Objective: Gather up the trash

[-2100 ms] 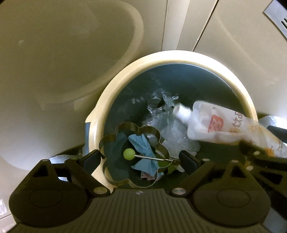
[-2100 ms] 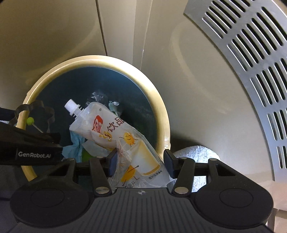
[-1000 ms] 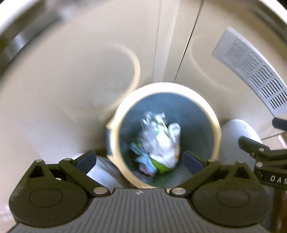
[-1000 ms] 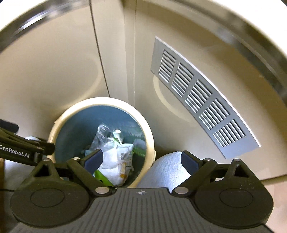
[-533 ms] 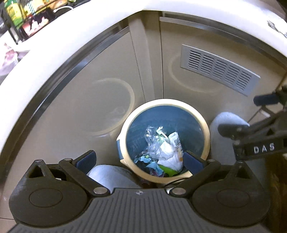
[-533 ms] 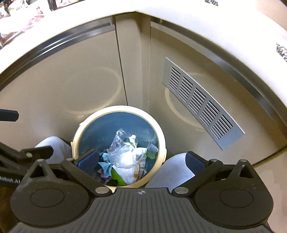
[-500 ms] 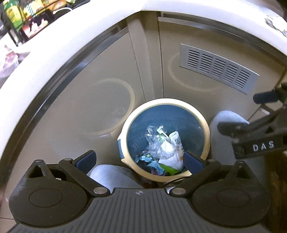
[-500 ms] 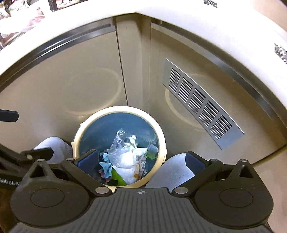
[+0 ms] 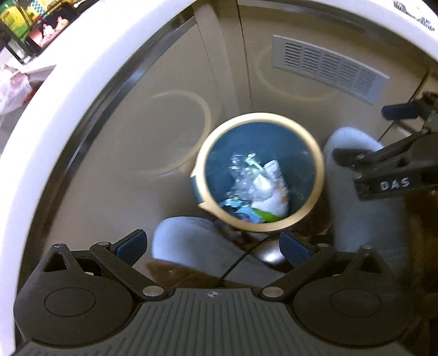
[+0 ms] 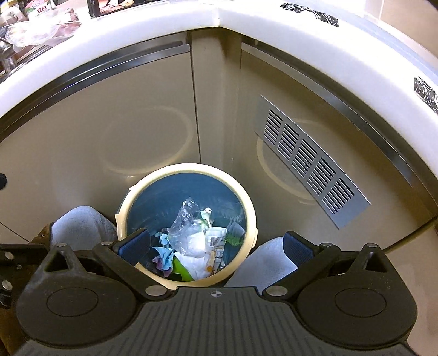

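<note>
While both grippers hang wide — L (image 9: 212,247), R (image 10: 216,246) — empty, trash (image 10: 191,243) in bin (image 10: 246,197) below, well apart.

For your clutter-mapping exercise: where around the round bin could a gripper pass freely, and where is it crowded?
Free: above the cream-rimmed blue bin, toward the beige cabinet doors and slotted grey vent. Crowded: the bin's bottom, heaped with crumpled wrappers, and its two sides, flanked by grey slippers.

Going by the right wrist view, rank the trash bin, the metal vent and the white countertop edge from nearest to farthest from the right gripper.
1. Trash bin: just beyond the open right gripper, slightly left of centre, trash inside.
2. Metal vent: farther up on the right cabinet panel.
3. White countertop edge: farthest, curving along the top above the cabinets.
</note>
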The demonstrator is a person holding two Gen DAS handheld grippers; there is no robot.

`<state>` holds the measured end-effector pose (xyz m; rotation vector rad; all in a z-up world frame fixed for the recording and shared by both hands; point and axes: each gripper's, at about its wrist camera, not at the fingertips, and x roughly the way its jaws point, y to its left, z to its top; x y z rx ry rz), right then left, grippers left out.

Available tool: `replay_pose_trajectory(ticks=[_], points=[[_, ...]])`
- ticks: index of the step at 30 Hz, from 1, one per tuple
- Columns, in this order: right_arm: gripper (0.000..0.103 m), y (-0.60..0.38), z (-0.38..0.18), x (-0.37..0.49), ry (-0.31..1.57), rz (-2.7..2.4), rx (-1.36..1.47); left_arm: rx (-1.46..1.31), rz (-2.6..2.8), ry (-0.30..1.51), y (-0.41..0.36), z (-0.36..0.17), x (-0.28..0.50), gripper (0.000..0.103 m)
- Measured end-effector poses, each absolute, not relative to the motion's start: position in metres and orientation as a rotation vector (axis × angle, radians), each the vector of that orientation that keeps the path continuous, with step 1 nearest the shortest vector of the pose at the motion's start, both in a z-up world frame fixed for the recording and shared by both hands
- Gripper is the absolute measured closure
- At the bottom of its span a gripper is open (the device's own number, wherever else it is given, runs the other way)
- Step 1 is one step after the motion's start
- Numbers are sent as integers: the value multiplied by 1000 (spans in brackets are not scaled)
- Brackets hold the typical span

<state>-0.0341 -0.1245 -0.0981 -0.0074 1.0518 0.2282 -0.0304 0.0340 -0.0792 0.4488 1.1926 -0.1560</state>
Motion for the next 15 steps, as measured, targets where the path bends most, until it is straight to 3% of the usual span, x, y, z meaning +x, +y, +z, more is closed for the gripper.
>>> replay_pose_trajectory(ticks=[15], points=[[0,-121,-110,-29,1103,218,-7,371,-77,1317,39,-130,-14,0]])
